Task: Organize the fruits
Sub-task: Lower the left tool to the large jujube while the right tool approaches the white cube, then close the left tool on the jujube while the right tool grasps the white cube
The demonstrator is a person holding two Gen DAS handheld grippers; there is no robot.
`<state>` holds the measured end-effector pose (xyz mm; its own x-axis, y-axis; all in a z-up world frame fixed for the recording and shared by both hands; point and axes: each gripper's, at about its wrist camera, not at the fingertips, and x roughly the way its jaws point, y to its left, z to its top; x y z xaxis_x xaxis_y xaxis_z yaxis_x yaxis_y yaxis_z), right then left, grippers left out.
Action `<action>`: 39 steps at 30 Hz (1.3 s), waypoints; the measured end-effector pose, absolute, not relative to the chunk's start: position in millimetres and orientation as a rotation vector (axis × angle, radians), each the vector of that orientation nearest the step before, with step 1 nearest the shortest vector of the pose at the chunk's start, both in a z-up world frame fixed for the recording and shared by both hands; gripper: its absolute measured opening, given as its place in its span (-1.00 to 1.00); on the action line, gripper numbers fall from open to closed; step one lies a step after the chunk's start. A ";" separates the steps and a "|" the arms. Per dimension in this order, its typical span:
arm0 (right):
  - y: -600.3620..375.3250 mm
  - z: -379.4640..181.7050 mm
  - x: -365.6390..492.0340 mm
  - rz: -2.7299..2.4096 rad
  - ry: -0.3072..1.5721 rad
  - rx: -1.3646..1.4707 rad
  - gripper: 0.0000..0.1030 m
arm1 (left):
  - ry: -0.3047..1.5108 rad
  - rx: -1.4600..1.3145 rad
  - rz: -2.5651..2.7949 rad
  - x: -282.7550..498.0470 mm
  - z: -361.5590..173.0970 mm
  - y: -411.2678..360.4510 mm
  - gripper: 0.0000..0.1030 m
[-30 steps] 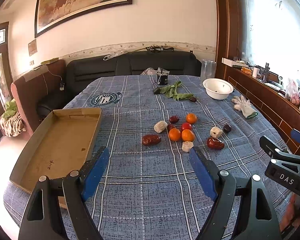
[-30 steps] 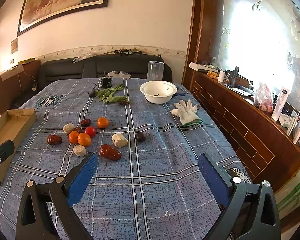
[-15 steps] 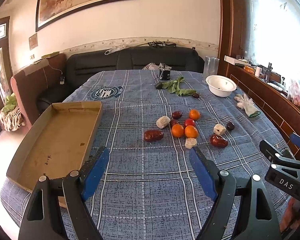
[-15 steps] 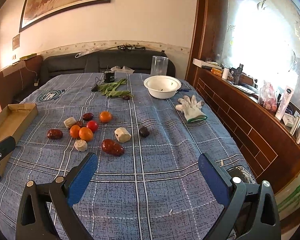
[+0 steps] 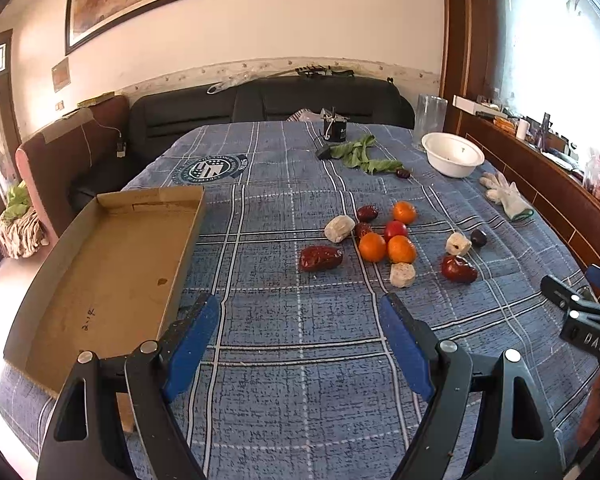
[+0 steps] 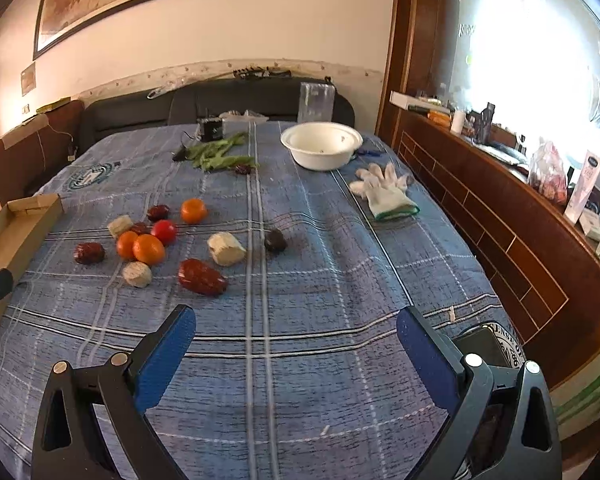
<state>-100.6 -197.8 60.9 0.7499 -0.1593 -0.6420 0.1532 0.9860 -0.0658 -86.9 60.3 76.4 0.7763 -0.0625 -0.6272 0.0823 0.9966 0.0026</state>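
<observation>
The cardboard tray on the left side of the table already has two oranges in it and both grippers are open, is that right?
Not quite. The cardboard tray holds no fruit, as the left wrist view shows; the oranges lie on the tablecloth. The left gripper and right gripper are open.

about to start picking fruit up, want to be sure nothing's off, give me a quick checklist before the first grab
1. Left hand-held gripper open with nothing between its fingers: ok.
2. Right hand-held gripper open with nothing between its fingers: ok.
3. Cardboard tray has bare floor for fruit: ok.
4. Nearest red date lies apart from its neighbours, free to grasp: ok.
5. The two oranges touch each other, crowded by the red tomato: not ok for a clean single grab.
6. Whether the pale chunks count as fruit: cannot tell.
</observation>
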 end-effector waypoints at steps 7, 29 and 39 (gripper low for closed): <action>-212.4 53.6 -84.1 -0.125 0.752 0.028 0.81 | 0.693 0.055 -0.120 -55.1 76.3 67.3 0.59; -183.4 37.7 19.8 0.116 0.842 0.059 0.55 | 0.849 0.064 -0.181 47.0 28.1 57.8 0.36; -175.3 12.8 45.5 0.119 0.884 0.054 0.32 | 0.909 0.045 -0.265 56.2 8.1 52.6 -0.10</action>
<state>45.5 -175.3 12.8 0.6283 0.1257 -0.7677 -0.0811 0.9921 0.0960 56.2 52.6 8.1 0.5846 -0.2079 -0.7842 0.2456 0.9666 -0.0732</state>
